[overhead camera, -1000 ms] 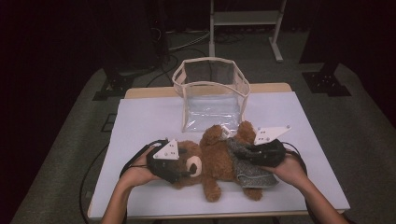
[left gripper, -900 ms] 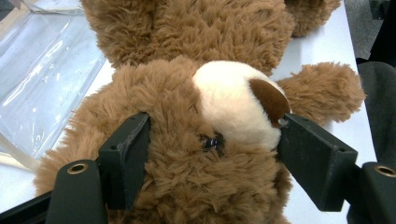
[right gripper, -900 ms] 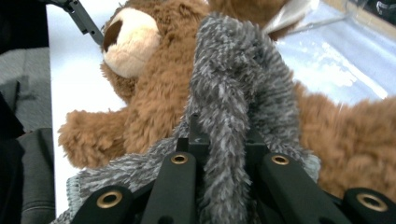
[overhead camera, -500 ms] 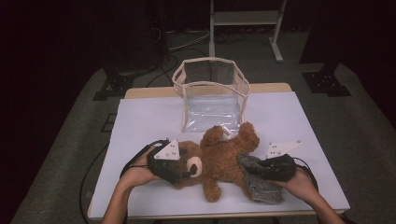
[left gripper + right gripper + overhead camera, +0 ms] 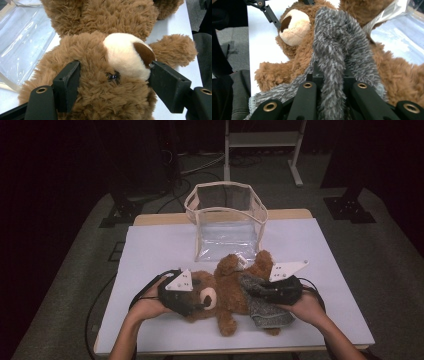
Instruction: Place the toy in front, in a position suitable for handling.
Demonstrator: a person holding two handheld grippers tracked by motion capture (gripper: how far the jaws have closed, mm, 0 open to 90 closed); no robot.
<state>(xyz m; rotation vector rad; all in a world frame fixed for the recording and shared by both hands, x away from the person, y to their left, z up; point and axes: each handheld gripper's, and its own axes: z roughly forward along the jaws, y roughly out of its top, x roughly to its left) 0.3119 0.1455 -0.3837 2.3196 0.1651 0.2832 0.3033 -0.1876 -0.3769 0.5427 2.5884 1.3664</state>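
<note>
Left tongs clamp teddy bear's head, right tongs pinch grey cloth; clear bag behind.

A brown teddy bear sprawls across the near half of the white table, blocking the middle, with a grey fuzzy cloth draped over it at 4 o'clock. At 12 o'clock from the bear, just beside its raised paws, a clear open-topped bag walls off the far centre. Bare tabletop lies open at 10 o'clock and 2 o'clock, either side of the bag, and along the near edge at 6 o'clock.
</note>
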